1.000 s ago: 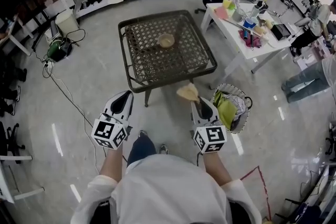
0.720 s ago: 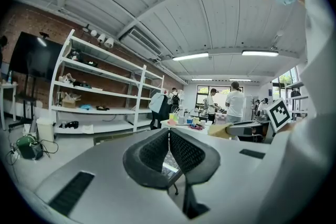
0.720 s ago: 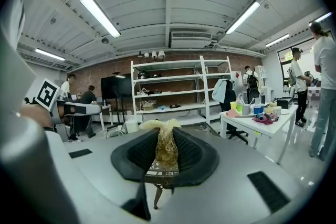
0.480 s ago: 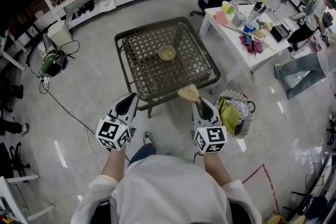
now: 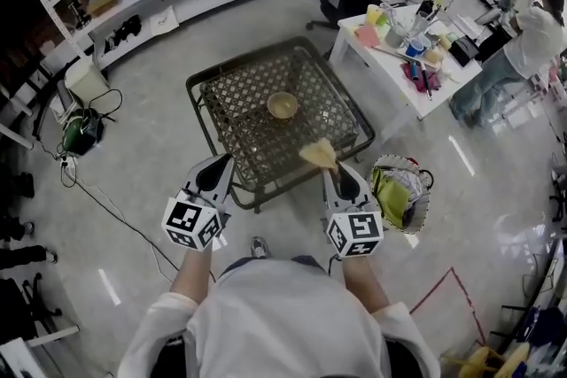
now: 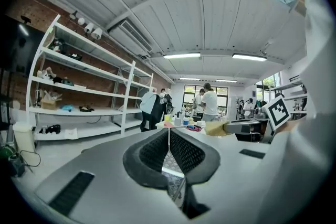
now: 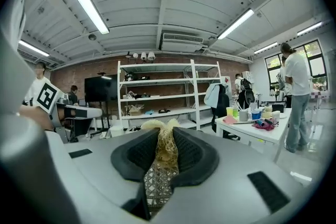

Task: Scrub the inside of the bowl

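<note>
One small tan round bowl [image 5: 283,104]: middle of dark wicker table [image 5: 235,115]
Left gripper [image 5: 220,162]: clenched, empty
Right gripper [image 5: 331,174]: grasping pale straw-fibre scrubber [image 5: 317,154]

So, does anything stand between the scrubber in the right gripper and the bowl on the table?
Nothing visible does. The bowl sits alone, open side up, on the lattice table. Only bare table top lies between it and the scrubber clamped in the right gripper.
</note>
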Tool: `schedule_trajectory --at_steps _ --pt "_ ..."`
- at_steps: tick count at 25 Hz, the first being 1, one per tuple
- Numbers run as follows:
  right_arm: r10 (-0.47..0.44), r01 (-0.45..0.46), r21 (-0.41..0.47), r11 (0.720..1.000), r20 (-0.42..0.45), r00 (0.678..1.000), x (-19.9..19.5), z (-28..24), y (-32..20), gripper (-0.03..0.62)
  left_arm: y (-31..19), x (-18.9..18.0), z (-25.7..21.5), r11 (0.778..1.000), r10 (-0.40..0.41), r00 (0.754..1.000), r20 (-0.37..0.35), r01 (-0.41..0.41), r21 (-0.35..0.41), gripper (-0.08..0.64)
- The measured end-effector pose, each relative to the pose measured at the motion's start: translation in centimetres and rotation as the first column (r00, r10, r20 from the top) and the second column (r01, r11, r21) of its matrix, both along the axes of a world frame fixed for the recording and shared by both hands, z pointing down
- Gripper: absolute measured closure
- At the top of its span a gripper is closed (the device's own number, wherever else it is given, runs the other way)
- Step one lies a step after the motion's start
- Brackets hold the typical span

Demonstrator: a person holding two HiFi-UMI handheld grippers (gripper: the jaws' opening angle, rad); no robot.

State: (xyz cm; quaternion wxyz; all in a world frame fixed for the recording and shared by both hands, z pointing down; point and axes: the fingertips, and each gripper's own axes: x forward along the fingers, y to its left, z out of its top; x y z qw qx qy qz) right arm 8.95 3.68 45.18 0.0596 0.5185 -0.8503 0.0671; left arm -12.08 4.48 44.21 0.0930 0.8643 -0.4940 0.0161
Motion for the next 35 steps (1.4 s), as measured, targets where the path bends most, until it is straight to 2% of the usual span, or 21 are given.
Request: schedule_trajectory --at_steps 4,10,18,29,35 --pt "0.019 -0.019 0.002 1.0 0.017 1.0 -1.5 0.0 -1.9 0.502 -2.5 -1.4 -0.2 1.0 0.02 1.0 0.01 -0.02 0.009 0.526" --pt "0.015 -0.015 -0.026 1.0 0.004 1.0 -1.2 0.9 -4.7 0.502 -5.2 0.0 1.3 0.998 0.048 0.999 -0.001 -0.049 -0.026 0.526" --pt "-0.044 0.044 -0.046 0.998 -0.007 0.999 -0.8 1.8 -10.8 0.502 -10.5 0.6 1.9 0.999 -0.002 1.0 -0.005 0.002 -0.041 0.526" --pt "-0.128 0.128 -0.042 0.991 -0.012 0.992 -0.9 2.4 -18.0 0.502 -16.9 1.3 1.9 0.998 -0.064 0.998 0.009 0.065 -0.024 0.526" --pt "-0.1 0.099 -0.064 0.993 -0.01 0.995 -2.1 3.2 -19.5 0.502 -19.2 1.0 2.5 0.999 -0.014 1.0 0.008 0.014 -0.048 0.526"
